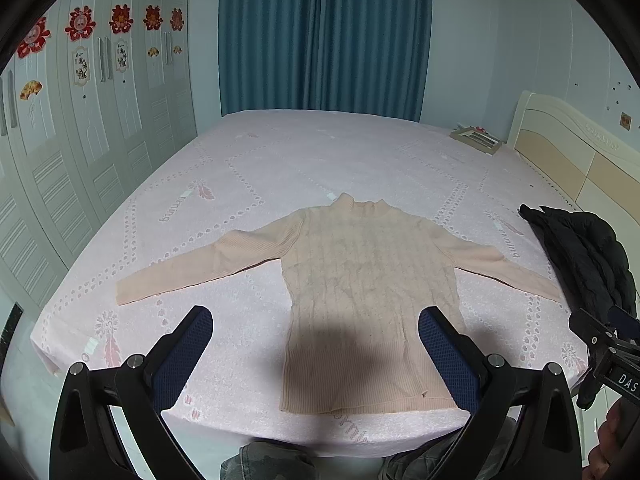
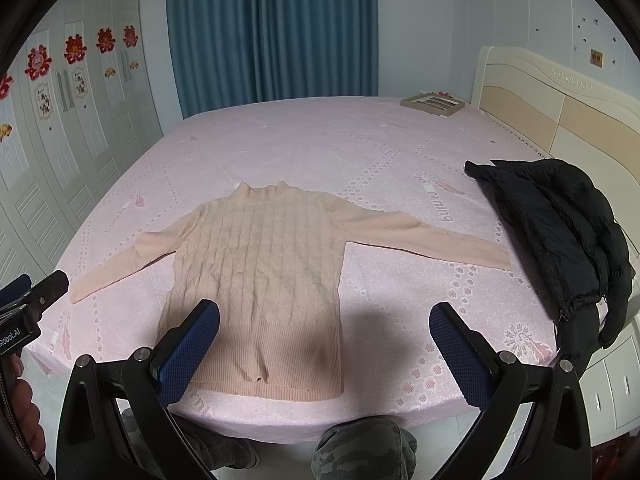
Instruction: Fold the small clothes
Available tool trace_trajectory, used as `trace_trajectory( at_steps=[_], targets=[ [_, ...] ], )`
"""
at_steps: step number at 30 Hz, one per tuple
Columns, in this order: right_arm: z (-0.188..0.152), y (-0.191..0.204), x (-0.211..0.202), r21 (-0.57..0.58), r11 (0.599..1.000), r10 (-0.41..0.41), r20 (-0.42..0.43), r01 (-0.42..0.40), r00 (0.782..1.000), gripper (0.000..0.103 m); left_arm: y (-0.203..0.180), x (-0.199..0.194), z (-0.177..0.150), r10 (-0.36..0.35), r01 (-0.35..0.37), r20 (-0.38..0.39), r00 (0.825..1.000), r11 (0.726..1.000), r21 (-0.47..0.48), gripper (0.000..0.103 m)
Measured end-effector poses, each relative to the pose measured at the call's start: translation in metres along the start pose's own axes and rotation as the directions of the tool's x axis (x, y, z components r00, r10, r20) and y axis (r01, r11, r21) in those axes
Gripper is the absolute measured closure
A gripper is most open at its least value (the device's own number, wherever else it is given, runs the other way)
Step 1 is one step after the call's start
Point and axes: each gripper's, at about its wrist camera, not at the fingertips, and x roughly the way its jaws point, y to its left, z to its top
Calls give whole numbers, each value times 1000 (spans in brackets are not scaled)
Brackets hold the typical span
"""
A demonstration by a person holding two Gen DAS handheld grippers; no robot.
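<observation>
Sweater (image 1: 368,300) is lying flat near the bed's (image 1: 280,152) near edge, sleeves spread left and right, ready for folding. Left gripper (image 1: 316,344) and right gripper (image 2: 325,336) are hovering above its hem, jaws released and gripping nothing, probably awaiting a first grasp.

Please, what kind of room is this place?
Most likely a home bedroom. A large bed with a pink patterned cover fills the view, a cream headboard stands at its right, and white wardrobe doors line the left wall beside teal curtains.
</observation>
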Motion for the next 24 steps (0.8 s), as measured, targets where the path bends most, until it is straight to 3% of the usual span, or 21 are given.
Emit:
trace_trajectory(
  at_steps=[24],
  targets=[
    [4, -4, 0, 6, 1000, -6, 6, 6, 1000, 0, 2, 2, -1, 1, -1, -3, 1000, 1000, -1, 0]
  ],
)
